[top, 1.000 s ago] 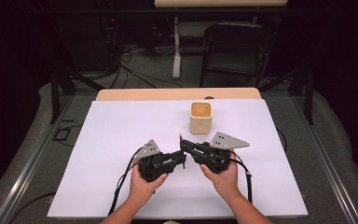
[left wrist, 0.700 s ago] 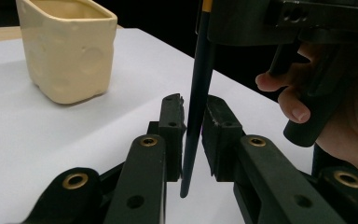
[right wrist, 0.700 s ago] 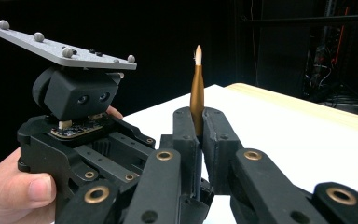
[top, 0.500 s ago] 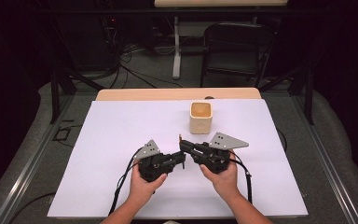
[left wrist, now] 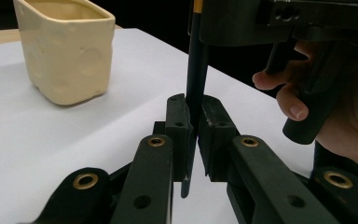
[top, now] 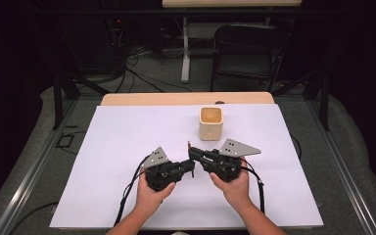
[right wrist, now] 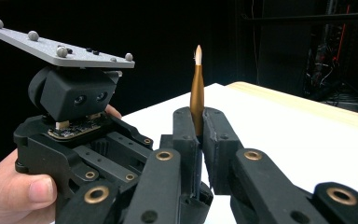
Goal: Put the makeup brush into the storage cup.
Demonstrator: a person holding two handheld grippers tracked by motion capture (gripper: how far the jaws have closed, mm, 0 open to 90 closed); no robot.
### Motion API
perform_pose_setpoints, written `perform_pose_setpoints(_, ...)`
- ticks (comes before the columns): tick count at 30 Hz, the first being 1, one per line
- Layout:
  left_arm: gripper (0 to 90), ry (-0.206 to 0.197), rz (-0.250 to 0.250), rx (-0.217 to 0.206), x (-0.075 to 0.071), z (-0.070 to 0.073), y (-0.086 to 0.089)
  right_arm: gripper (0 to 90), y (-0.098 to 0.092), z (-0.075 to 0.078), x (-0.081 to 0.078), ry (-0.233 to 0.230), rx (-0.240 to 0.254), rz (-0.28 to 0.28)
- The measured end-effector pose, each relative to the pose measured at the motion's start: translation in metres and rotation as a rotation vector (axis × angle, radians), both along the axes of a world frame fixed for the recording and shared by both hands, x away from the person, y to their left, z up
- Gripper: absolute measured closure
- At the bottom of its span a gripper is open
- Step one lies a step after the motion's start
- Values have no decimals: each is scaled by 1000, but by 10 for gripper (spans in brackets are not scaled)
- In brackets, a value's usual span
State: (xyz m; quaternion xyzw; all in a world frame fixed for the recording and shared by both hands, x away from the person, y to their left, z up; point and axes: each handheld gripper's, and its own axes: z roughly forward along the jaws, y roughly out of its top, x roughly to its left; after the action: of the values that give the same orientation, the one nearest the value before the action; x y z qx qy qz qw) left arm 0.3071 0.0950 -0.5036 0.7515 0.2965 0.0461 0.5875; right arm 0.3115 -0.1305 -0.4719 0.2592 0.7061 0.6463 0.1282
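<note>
One white surface (top: 127,147) carries everything, with a strip of pale wood along its far edge. Behind it stands one dark folding chair (top: 247,51), dim against the black background.

One cream, square-sided ceramic cup (top: 210,123) stands upright on the far middle of the surface, open mouth up; in the left gripper view its top rim is cut off by the frame edge.

Two grippers meet nose to nose near the person's edge, just in front of the cup. The left gripper (top: 192,168) is held in the left hand (top: 149,196), the right gripper (top: 190,149) in the right hand (top: 235,186). Each carries one grey three-cornered plate.

One paintbrush (right wrist: 196,88) is shared between them. Its long axis runs upright, the pale pointed tip up, above a golden ferrule, with the dark handle running down. The right gripper's fingers (right wrist: 186,135) are closed on the ferrule and handle. The left gripper's fingers (left wrist: 179,130) are closed on the dark handle lower down, whose lower end pokes out below them, above the surface.

From the high view the brush is a thin sliver that is hard to make out. The stretch of handle inside each pair of fingers is hidden.
</note>
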Motion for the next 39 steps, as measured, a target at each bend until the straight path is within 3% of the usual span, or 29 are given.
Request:
perform_pose_setpoints(16,830,-42,11,34,0,1,3,755,0,0,1,12,3,10)
perform_pose_setpoints(24,830,-93,39,97,-3,0,1,744,0,0,1,24,-7,10)
perform_pose_setpoints(39,830,-136,46,150,-6,-1,-2,746,1,-1,2,47,-10,10)
